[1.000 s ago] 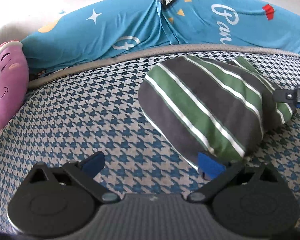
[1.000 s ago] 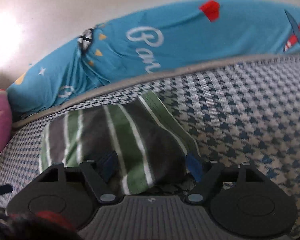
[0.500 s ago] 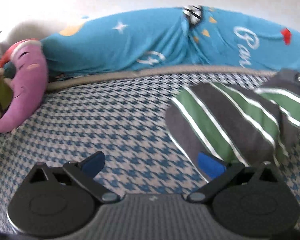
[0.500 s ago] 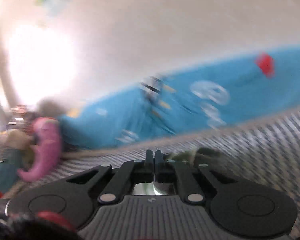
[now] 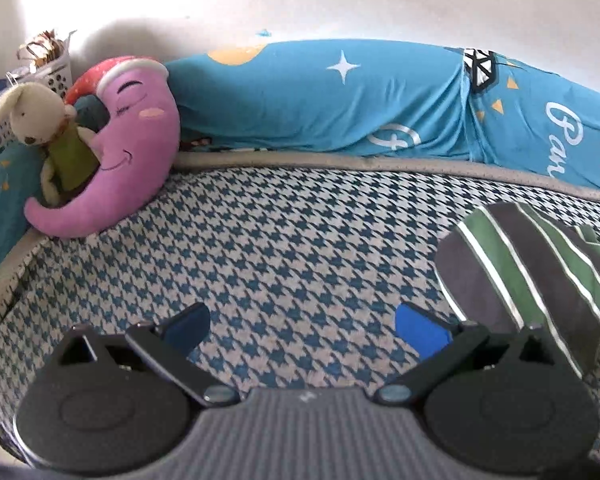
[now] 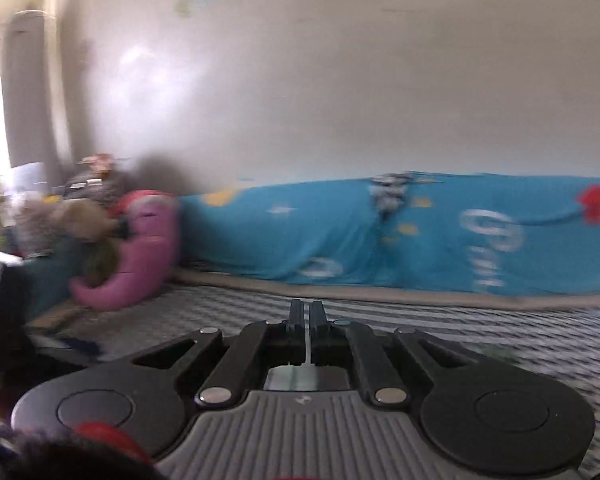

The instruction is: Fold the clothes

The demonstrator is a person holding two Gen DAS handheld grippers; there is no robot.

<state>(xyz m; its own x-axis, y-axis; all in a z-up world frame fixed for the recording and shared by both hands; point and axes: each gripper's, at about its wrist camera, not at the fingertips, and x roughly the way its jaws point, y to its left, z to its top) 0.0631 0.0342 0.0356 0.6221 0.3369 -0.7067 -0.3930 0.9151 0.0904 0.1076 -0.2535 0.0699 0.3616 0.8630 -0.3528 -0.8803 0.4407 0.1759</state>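
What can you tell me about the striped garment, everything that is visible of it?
The striped garment is soft cloth in dark grey and green bands with thin white lines between. It lies folded into a rounded bundle on the houndstooth cover, at the right edge of the left wrist view, partly cut off. The open left gripper is beside it, not holding it.

The left gripper (image 5: 302, 322) has jaws spread wide; the right gripper (image 6: 307, 318) has jaws closed.
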